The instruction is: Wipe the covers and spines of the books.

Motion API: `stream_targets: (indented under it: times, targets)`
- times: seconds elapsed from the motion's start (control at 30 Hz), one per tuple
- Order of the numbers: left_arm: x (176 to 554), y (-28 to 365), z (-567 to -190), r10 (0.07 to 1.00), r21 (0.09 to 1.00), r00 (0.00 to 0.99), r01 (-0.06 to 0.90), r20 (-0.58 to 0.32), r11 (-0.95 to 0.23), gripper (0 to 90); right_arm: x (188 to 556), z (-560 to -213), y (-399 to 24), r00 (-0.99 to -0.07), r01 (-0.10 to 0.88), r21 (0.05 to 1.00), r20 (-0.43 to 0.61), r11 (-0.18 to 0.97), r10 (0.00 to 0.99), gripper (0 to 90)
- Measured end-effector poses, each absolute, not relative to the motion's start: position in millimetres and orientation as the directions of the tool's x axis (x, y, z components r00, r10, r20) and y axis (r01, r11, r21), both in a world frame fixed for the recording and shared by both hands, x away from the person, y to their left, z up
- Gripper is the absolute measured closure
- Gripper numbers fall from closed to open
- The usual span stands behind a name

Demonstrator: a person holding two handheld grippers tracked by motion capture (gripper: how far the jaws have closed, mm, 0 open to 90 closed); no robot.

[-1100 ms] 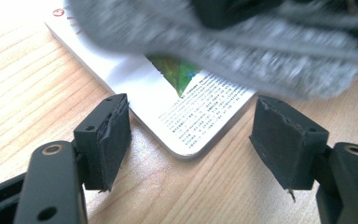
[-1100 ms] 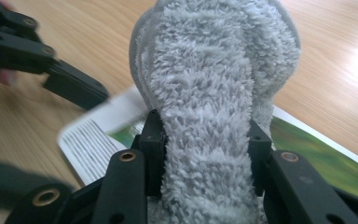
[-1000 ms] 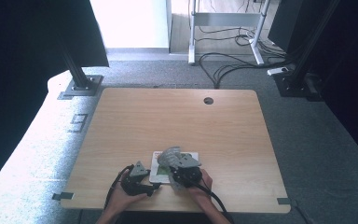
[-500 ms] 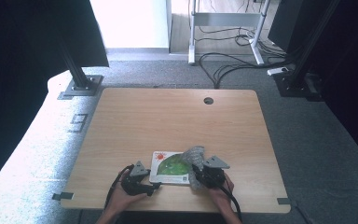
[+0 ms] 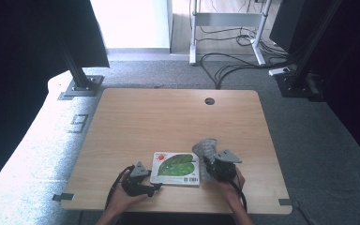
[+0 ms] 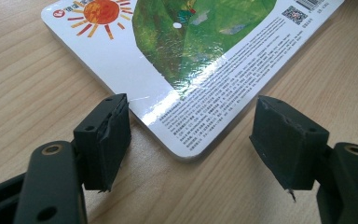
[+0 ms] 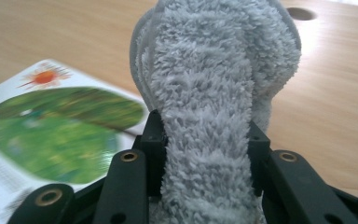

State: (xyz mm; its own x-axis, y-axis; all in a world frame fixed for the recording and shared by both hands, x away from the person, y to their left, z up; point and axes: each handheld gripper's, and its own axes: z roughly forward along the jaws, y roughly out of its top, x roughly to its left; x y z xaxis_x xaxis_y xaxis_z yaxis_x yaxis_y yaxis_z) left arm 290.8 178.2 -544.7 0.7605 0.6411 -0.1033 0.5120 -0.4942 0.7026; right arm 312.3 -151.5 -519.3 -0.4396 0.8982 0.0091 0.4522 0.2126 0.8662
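Observation:
A board book (image 5: 175, 168) with a green leaf and an orange sun on its cover lies flat near the table's front edge. My left gripper (image 5: 155, 186) rests at the book's near left corner. In the left gripper view its jaws (image 6: 191, 140) stand open, with the corner of the book (image 6: 191, 51) between them and untouched. My right gripper (image 5: 208, 162) is just right of the book, shut on a grey fluffy cloth (image 5: 206, 148). In the right gripper view the cloth (image 7: 214, 93) bulges up from between the jaws (image 7: 205, 154), with the book (image 7: 51, 126) to the left.
The wooden table (image 5: 168, 122) has a round cable hole (image 5: 209, 101) near its far edge. Beyond it on the carpet stand a desk frame (image 5: 225, 28) with loose cables and a dark stand (image 5: 79, 82).
My right gripper has carried the grey cloth to the right, from over the book to just past its right edge, uncovering the cover. The left gripper has stayed put.

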Motion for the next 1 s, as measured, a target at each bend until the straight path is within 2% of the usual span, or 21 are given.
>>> stream_targets:
  times: [0.4, 0.67, 0.77, 0.9, 1.0]
  targets:
    - [292, 181, -545, 0.641, 0.703, 0.759, 0.519, -0.116, -0.486, 28.0, 343, -505, -212, -0.267, 0.485, 0.864, 0.001, 0.133, 0.964, 62.1]
    - [293, 184, -544, 0.642, 0.702, 0.757, 0.523, -0.12, -0.484, 27.9, 368, -540, -234, -0.176, 0.603, 0.792, 0.009, 0.101, 0.984, 60.4]
    - [294, 186, -544, 0.648, 0.701, 0.752, 0.528, -0.121, -0.48, 27.7, 369, -547, -237, -0.161, 0.6, 0.796, 0.023, 0.08, 0.987, 59.7]
    - [295, 187, -544, 0.65, 0.698, 0.75, 0.53, -0.121, -0.481, 27.4, 368, -541, -237, -0.155, 0.595, 0.797, -0.021, 0.11, 0.988, 49.2]
    - [296, 188, -544, 0.655, 0.698, 0.746, 0.533, -0.121, -0.478, 27.3, 364, -533, -237, -0.139, 0.583, 0.808, -0.008, 0.088, 0.99, 39.8]
